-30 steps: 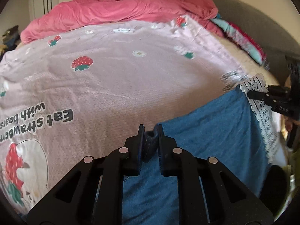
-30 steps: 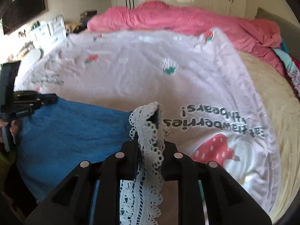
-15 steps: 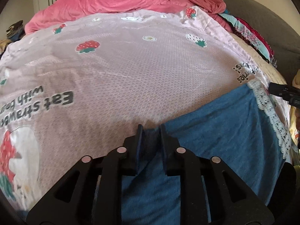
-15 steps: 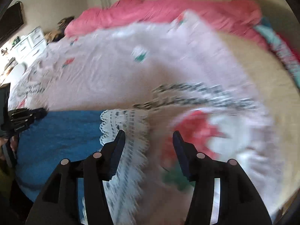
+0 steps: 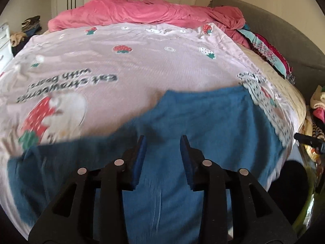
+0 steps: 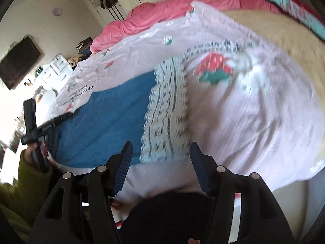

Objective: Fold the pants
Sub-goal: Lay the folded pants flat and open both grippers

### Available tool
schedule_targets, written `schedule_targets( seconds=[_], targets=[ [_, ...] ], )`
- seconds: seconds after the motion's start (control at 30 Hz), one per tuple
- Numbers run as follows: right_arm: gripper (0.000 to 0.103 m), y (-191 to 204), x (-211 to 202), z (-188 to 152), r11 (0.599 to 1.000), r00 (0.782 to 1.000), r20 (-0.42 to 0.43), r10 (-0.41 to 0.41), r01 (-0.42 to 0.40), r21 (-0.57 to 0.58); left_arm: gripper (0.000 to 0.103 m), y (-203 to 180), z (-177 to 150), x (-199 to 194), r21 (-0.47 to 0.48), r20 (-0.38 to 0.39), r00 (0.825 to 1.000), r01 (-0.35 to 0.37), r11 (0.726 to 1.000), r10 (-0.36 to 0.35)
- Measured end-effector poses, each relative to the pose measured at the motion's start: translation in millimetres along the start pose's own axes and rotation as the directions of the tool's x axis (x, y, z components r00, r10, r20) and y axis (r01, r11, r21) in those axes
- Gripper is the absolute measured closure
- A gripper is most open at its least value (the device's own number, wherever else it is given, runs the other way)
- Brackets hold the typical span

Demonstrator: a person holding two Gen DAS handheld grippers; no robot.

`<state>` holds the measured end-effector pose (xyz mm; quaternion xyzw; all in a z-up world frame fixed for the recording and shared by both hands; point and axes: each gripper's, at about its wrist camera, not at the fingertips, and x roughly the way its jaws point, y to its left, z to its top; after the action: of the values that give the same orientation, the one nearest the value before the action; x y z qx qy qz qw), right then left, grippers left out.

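Left wrist view: left gripper (image 5: 162,142) at lower centre of frame, fingers spread apart, nothing between them. Blue pants (image 5: 203,126) lie flat on the pink strawberry-print sheet (image 5: 142,61), filling the lower half of the frame, directly under and ahead of the parted fingers. White lace hem (image 5: 266,109) runs down the right side of the pants. Tip of the right gripper (image 5: 308,140) shows at the right edge, just off the lace. Pink duvet (image 5: 146,12) bunched across the top of the frame.

Right wrist view (blurred): right gripper (image 6: 160,148) at lower centre, fingers wide apart, gripping nothing. Lace hem (image 6: 166,109) lies just ahead of the fingertips, centre frame; blue cloth (image 6: 109,109) spreads from it toward the left. Left gripper (image 6: 61,118) at left edge, over the far end of the pants; whether it touches the cloth cannot be told.
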<state>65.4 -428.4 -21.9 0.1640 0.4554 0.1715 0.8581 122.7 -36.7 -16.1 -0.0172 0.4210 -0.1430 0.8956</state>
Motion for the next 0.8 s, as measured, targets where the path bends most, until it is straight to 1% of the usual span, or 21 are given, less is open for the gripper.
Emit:
schedule_targets(
  seconds=[0.07, 0.13, 0.17, 0.3, 0.33, 0.37, 0.4, 0.43, 0.47, 0.53, 0.6, 0.67, 0.73, 0.8],
  targets=[
    [0.046, -4, 8, -2, 0.999, 1.0, -0.019, 0.014, -0.013, 0.035, 0.074, 4, -10, -9, -0.009, -0.002, 1.0, -0.026, 1.0, 0.026],
    [0.046, -7, 15, -1, 0.998, 0.999, -0.033, 0.008, -0.006, 0.058, 0.069, 9, -18, -16, -0.017, -0.012, 0.999, -0.049, 0.999, 0.049],
    [0.046, -8, 18, -1, 0.998, 0.999, -0.034, 0.006, -0.003, 0.067, 0.068, 12, -22, -19, -0.024, -0.017, 0.998, -0.059, 0.998, 0.059],
    [0.045, -10, 30, 1, 0.996, 0.997, -0.057, 0.043, -0.039, 0.082, 0.063, 21, -35, -26, -0.033, -0.041, 0.994, -0.1, 0.994, 0.098],
    [0.048, -9, 32, 2, 0.996, 0.997, -0.06, 0.055, -0.05, 0.077, 0.063, 23, -39, -25, -0.039, -0.054, 0.992, -0.12, 0.992, 0.118],
    [0.053, -8, 33, 3, 0.996, 0.997, -0.061, 0.054, -0.049, 0.073, 0.063, 26, -42, -25, -0.045, -0.06, 0.99, -0.132, 0.99, 0.13],
    [0.056, -6, 32, 4, 0.997, 0.997, -0.057, 0.06, -0.056, 0.061, 0.063, 28, -43, -26, -0.052, -0.06, 0.988, -0.145, 0.988, 0.142],
    [0.061, -4, 30, 4, 0.996, 0.996, -0.047, 0.078, -0.075, 0.056, 0.063, 29, -43, -27, -0.056, -0.057, 0.987, -0.155, 0.986, 0.152],
    [0.061, -4, 29, 5, 0.994, 0.995, -0.041, 0.09, -0.088, 0.058, 0.062, 31, -43, -29, -0.062, -0.055, 0.985, -0.166, 0.984, 0.163],
    [0.061, -3, 28, 8, 0.993, 0.994, -0.037, 0.107, -0.104, 0.056, 0.054, 32, -41, -32, -0.07, -0.049, 0.984, -0.172, 0.983, 0.169],
    [0.061, -3, 30, 11, 0.991, 0.992, -0.034, 0.119, -0.117, 0.066, 0.052, 31, -39, -32, -0.067, -0.043, 0.984, -0.177, 0.982, 0.174],
    [0.059, -6, 36, 17, 0.988, 0.991, -0.039, 0.132, -0.128, 0.09, 0.05, 31, -40, -28, -0.064, -0.056, 0.982, -0.185, 0.981, 0.182],
    [0.054, -13, 48, 21, 0.983, 0.988, -0.079, 0.136, -0.125, 0.137, 0.048, 33, -40, -25, -0.074, -0.065, 0.979, -0.198, 0.977, 0.194],
    [0.054, -16, 54, 22, 0.979, 0.985, -0.096, 0.142, -0.126, 0.163, 0.043, 34, -36, -21, -0.077, -0.071, 0.975, -0.215, 0.974, 0.21]
  ],
)
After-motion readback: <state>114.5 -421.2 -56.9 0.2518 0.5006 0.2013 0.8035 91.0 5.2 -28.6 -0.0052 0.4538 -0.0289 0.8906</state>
